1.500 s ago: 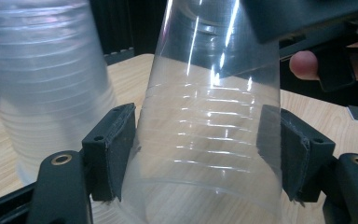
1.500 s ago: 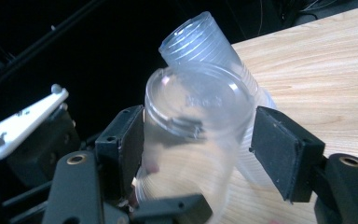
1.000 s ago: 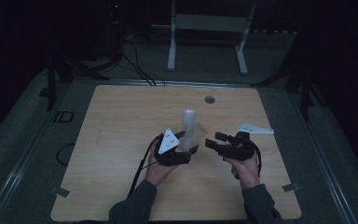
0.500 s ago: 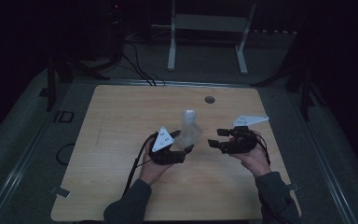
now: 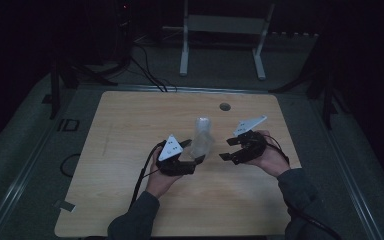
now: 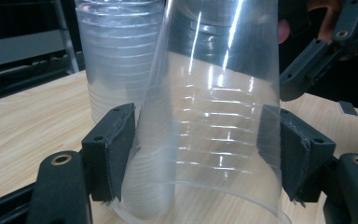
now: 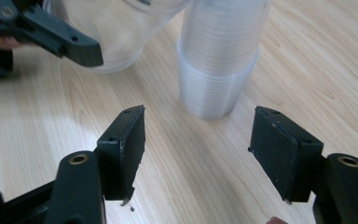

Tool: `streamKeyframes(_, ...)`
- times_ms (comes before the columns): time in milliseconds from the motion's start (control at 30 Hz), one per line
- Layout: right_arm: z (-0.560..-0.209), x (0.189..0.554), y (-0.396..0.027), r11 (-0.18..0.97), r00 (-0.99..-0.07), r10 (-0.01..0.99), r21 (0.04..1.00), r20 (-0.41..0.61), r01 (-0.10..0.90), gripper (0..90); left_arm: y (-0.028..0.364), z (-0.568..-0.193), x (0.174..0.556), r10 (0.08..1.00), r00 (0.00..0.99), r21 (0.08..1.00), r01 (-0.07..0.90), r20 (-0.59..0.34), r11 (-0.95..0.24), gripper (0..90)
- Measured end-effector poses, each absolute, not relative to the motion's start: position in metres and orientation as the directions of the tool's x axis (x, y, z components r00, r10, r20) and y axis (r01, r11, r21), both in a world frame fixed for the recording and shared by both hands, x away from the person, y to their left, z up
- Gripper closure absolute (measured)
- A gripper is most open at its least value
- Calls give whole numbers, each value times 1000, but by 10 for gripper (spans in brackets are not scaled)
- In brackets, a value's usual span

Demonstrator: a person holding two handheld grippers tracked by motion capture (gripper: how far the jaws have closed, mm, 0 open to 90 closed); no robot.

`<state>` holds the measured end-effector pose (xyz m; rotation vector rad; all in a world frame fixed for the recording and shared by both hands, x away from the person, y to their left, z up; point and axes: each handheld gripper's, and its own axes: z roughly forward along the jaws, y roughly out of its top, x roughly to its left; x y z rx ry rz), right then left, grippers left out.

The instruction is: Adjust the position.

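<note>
The left gripper [image 6: 200, 154] seems clamped on a clear cup [image 6: 214, 116]; the right gripper's [image 7: 198, 154] fingers, just closing, stand apart and empty.

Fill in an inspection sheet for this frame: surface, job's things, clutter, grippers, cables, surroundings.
Surface: light wooden table with a round hole near the far edge.
Job's things: single clear cup, mouth down and tilted; stack of clear cups standing mouth down on the table just behind it.
Clutter: nothing seen.
Grippers: left gripper shut on the single clear cup, pads against its sides; right gripper empty, its jaws have just been closing, nothing between them, short of the stack.
Cables: black cable trailing from the left gripper toward the near edge; more cables on the floor beyond the table.
Surroundings: dark room, white stand behind the table.
</note>
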<state>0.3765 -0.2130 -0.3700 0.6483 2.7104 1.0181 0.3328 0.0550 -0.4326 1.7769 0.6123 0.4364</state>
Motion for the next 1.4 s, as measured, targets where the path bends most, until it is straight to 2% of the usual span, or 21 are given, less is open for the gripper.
streamKeyframes(867, -357, 379, -195, 896, -959, 243, 412, -145, 164, 366, 63, -427, 337, 547, 836, 948, 212, -49, -239, 290)
streamKeyframes(1400, -339, 377, -189, 949, -972, 151, 303, -177, 92, 374, 59, -428, 338, 504, 863, 918, 229, -39, -323, 293)
